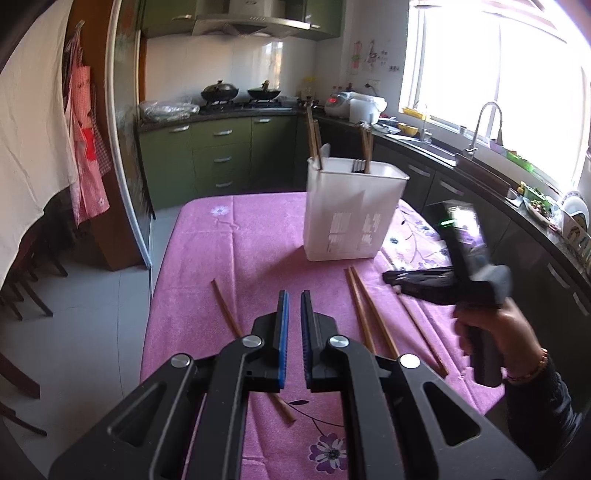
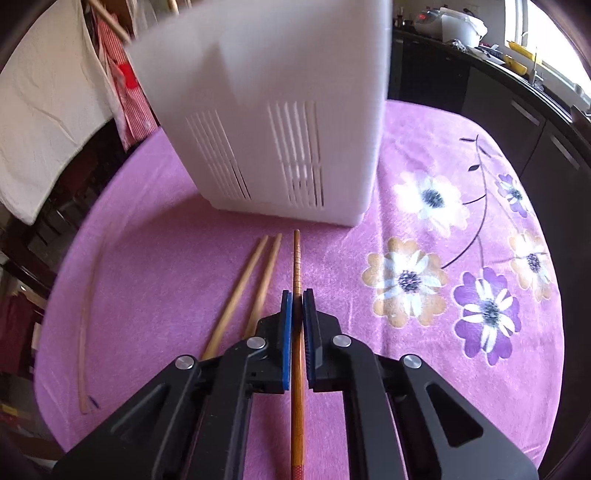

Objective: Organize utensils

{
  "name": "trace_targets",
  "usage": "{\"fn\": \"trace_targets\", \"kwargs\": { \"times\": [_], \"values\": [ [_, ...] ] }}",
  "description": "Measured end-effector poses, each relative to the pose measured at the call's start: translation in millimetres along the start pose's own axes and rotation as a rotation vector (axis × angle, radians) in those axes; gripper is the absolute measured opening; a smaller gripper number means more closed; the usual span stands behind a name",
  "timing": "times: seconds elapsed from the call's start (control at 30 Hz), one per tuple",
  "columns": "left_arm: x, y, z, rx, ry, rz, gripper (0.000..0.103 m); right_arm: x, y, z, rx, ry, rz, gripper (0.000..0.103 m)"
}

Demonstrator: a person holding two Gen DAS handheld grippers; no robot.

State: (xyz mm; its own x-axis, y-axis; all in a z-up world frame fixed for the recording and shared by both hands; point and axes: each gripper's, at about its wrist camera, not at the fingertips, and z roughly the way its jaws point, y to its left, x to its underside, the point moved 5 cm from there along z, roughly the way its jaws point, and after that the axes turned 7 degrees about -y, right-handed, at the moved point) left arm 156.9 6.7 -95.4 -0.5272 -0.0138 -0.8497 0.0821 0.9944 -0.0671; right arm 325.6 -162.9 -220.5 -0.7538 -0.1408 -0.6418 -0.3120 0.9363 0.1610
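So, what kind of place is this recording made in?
Most likely a home kitchen. The left wrist view shows a stove with two woks under a range hood, green cabinets, and a sink faucet by the window. The work surface is a table with a pink floral cloth.

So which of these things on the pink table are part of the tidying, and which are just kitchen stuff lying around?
Part of the job:
- dark chopstick, pinched in the right claw
- loose chopsticks
- white utensil holder

Just lying about:
- rice cooker
- woks
- faucet
- apron
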Motion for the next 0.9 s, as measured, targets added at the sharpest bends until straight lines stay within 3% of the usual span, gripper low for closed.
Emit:
{"fn": "trace_targets", "kwargs": {
  "times": [0.2,0.27,0.33,0.43,0.6,0.9],
  "values": [
    [5.4,27.7,38.0,-0.051,0.116,-0.075,0.008,-10.6,-8.5,-67.2,-0.072,-0.148,0.045,0.007],
    [8.6,37.1,55.7,-0.076,0.154,-0.103,0.014,-11.5,-9.6,-93.3,-0.089,-0.205,0.047,0.007],
    [12.2,45.5,71.9,-0.118,0.185,-0.136,0.029,-11.7,-6.4,-121.7,-0.109,-0.261,0.045,0.007],
    [15.1,55.4,93.1,-0.153,0.22,-0.184,0.039,-7.7,-1.9,-152.9,-0.136,-0.314,0.032,0.007],
    [23.2,65.2,130.8,-0.209,0.306,-0.226,0.038,-3.2,5.1,-181.7,-0.165,-0.352,0.013,0.007],
    [41.4,73.5,168.1,-0.27,0.416,-0.245,0.03,5.4,-1.8,-186.4,-0.203,-0.358,0.021,0.007]
  ]
}}
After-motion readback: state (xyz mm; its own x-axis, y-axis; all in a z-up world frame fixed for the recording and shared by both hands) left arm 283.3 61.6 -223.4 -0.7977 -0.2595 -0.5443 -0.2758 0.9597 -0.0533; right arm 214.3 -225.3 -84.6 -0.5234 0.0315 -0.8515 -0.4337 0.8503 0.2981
